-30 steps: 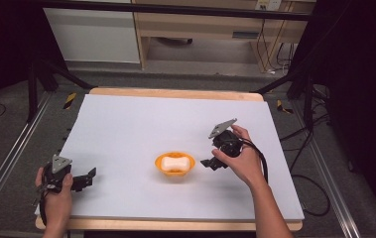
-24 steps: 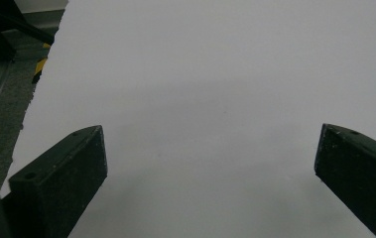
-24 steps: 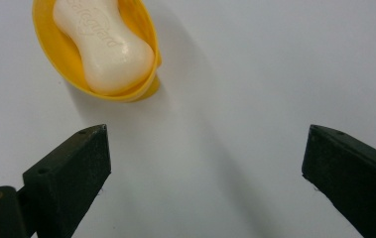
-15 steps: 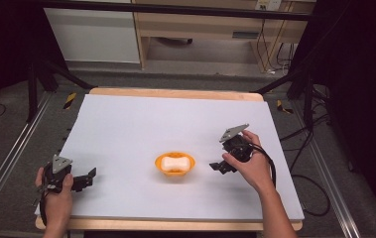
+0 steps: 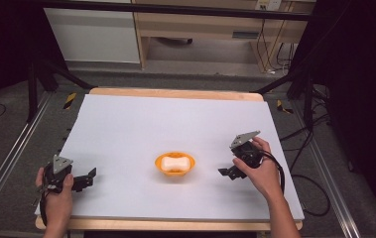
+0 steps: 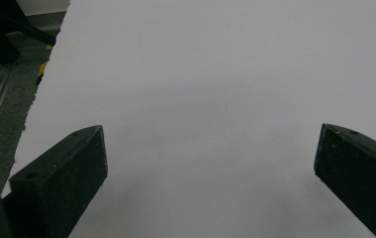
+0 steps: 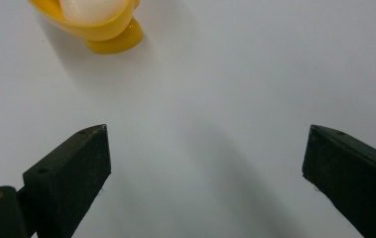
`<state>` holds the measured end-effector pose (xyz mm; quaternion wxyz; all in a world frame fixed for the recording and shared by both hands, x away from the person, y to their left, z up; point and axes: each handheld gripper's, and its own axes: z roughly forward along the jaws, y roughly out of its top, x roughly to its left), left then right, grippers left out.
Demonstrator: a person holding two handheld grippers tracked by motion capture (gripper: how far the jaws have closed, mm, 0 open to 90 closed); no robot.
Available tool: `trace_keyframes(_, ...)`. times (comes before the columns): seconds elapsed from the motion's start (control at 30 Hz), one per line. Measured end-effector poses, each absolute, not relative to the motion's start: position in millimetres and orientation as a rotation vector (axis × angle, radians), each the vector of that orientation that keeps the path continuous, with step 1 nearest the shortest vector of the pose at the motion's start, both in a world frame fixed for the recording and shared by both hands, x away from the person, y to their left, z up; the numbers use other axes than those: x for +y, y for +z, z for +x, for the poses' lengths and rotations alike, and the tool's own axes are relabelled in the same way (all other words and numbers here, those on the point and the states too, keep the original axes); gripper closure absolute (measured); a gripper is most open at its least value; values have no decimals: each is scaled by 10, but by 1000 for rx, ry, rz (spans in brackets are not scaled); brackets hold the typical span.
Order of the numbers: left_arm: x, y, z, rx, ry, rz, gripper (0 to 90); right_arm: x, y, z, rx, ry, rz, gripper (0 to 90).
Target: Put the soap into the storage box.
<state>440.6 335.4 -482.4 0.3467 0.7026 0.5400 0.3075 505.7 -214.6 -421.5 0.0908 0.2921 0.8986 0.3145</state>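
So in the high view there's a little orange bowl [image 5: 175, 164] sitting a bit below the middle of the frame, on the white sheet that covers the table [image 5: 175, 124]. Inside it is a pale, roundish white thing [image 5: 175, 162], honestly can't tell what it is from up here, could be a bun or a bar of soap, the view's too small to say.

The right gripper [image 5: 229, 173] is at the lower right of the frame, just to the right of the bowl but not touching it, with a clear strip of white sheet between them. The person's right hand [image 5: 260, 171] is wrapped around it, and the grey plate sits on top. In the right gripper view its two black fingers [image 7: 71, 171] rise from the bottom corners, spread wide, with nothing but bare table between them. The bowl pokes in at the upper left of that frame, you can see its yellow-orange foot and the white thing resting in it, well ahead of the fingertips.

The left gripper [image 5: 89, 177] is way over at the lower left of the high view, near the edge of the sheet, well apart from the bowl, held by the left hand [image 5: 56, 191]. In the left gripper view its fingers [image 6: 64, 171] are also wide open and holding nothing, just white table ahead, with the dark floor along the left edge of the frame.
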Motion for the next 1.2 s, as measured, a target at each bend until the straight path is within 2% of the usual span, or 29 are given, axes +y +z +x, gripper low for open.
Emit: trace_keyframes(1.2,3346,-4826,4408,1401,800,1827,0,-2860,-4513,4703,2553,1015,993,54)
